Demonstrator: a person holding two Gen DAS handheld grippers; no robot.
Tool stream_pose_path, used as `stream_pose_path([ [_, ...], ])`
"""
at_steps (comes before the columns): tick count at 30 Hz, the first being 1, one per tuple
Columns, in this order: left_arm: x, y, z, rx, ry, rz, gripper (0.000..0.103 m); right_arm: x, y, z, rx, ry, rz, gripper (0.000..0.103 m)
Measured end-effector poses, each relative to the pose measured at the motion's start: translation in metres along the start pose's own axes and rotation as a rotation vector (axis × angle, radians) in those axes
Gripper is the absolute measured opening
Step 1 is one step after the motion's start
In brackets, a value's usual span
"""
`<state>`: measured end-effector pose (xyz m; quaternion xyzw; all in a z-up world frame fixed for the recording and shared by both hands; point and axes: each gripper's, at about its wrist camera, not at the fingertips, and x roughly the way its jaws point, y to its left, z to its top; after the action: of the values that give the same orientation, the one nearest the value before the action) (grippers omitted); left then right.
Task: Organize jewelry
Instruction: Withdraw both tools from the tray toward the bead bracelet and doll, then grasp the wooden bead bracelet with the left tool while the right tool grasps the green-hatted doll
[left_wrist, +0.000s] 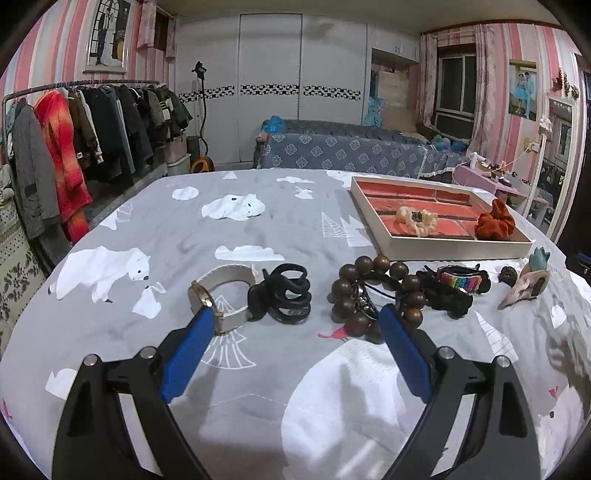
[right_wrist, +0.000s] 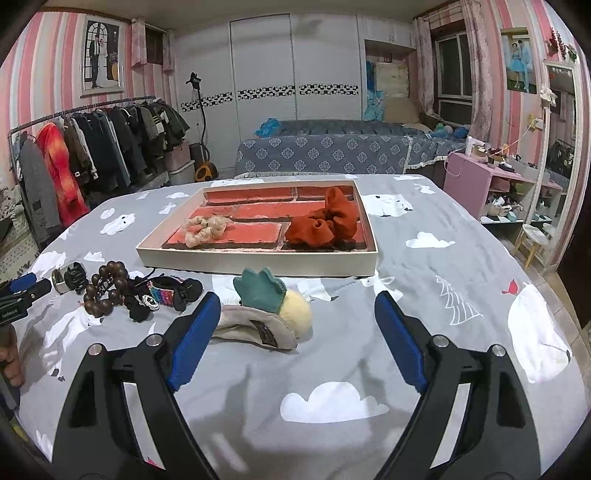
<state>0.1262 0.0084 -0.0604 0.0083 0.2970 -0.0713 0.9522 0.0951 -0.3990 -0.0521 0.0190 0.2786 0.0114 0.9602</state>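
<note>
both our grippers, left gripper (left_wrist: 295, 317) and right gripper (right_wrist: 293, 308), gape wide and empty, lined up on the black claw clip (left_wrist: 282, 297) and pineapple clip (right_wrist: 266, 314) for the tray (right_wrist: 255, 258).

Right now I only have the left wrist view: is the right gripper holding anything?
Observer: No. The right gripper is open, with nothing between its pads.
Operator: What lies nearest it?
Observer: The pineapple clip, flat on the bedspread just ahead. It has a fluffy yellow ball that your view hides.
Operator: And the orange scrunchie?
Observer: The orange scrunchie sprawls across the right-hand compartments of the tray.
</note>
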Motion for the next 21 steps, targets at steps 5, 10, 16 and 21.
stream_pose_path([
  [5, 0.005, -0.009, 0.001, 0.014, 0.016, -0.004, 0.089, 0.007, 0.004, 0.0, -0.009, 0.006, 0.007, 0.084],
  [10, 0.017, -0.018, 0.003, 0.023, 0.052, -0.003, 0.089, 0.011, 0.011, 0.004, -0.025, 0.001, 0.012, 0.084],
  [16, 0.04, -0.022, 0.007, 0.007, 0.118, -0.004, 0.088, 0.017, 0.014, 0.006, -0.026, 0.004, 0.026, 0.084],
  [21, 0.055, -0.026, 0.008, 0.005, 0.159, -0.016, 0.066, 0.02, 0.013, 0.005, -0.018, 0.011, 0.023, 0.084],
])
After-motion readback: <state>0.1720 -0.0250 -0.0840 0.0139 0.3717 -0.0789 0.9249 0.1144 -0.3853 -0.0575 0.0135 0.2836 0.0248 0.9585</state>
